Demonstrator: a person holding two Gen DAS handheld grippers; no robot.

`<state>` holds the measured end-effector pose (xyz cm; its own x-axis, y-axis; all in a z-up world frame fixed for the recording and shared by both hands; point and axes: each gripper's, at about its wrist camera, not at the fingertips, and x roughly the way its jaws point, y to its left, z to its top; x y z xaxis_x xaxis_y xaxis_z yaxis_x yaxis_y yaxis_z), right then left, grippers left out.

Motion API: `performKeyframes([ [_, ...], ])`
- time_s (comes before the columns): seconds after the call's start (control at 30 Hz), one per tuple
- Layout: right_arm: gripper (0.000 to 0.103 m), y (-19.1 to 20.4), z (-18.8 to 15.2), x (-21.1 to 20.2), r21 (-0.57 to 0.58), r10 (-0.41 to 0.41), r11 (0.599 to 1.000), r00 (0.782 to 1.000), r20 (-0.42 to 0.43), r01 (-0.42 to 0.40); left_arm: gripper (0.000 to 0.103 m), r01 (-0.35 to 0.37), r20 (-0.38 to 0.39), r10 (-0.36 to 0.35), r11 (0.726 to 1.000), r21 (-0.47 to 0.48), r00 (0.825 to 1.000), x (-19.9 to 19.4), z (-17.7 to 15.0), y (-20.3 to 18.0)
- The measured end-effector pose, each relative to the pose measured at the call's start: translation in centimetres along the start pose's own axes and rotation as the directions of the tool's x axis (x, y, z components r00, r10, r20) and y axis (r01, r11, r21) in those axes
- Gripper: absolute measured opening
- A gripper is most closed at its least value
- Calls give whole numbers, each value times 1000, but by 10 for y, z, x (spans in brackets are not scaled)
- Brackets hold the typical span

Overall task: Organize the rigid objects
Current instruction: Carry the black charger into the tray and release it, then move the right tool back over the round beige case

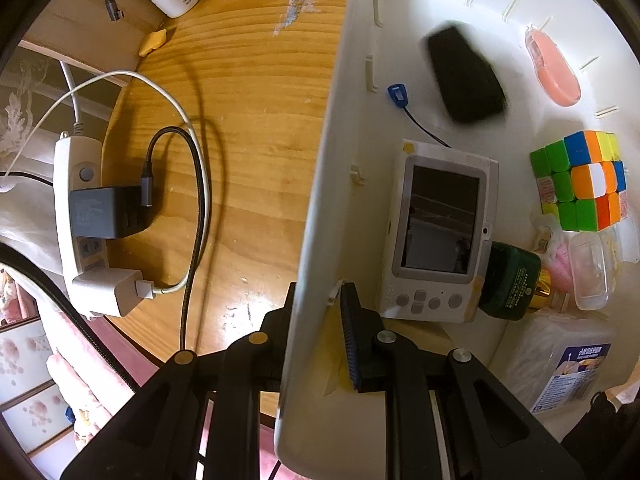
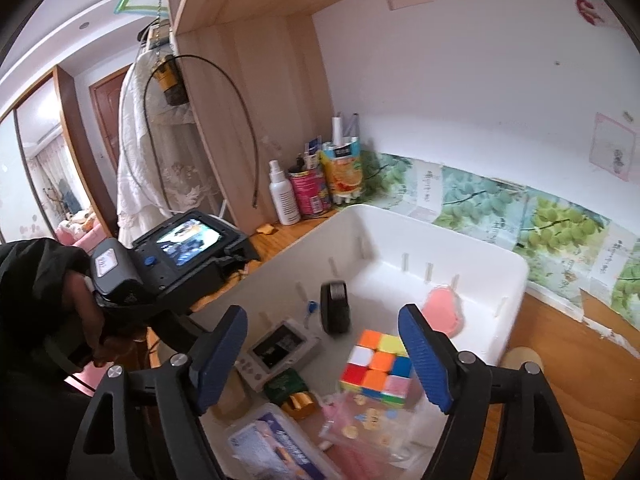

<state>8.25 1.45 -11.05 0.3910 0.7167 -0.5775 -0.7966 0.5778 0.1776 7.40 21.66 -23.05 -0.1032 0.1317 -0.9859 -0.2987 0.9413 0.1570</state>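
A blurry black box (image 2: 335, 307) is in my white bin (image 2: 516, 280) on the wooden surface (image 1: 248, 128), near the color cube (image 2: 378, 368). My right tool (image 2: 322, 360) is wide open, holding nothing. My left tool (image 1: 316, 320) pinches the bin's wall.

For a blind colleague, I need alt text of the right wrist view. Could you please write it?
The open right claw hovers over a white plastic bin on a wooden desk. In the bin are a multicoloured puzzle cube, a blurred black oblong object, a pink oval case and a small white handheld screen device. The left claw's handle is at the bin's left wall.
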Motion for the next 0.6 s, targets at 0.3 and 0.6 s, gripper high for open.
performKeyframes([
  [0.3, 80, -43, -4, -11, -15, -167, 986, 986, 3, 167, 20, -1, 4, 1, 1000, 11, 1000, -5, 6, -9],
  [0.6, 81, -98, -20, -16, 11, -346, 938, 937, -46, 347, 20, 13, 15, -13, 999, 33, 1000, -6, 3, -14],
])
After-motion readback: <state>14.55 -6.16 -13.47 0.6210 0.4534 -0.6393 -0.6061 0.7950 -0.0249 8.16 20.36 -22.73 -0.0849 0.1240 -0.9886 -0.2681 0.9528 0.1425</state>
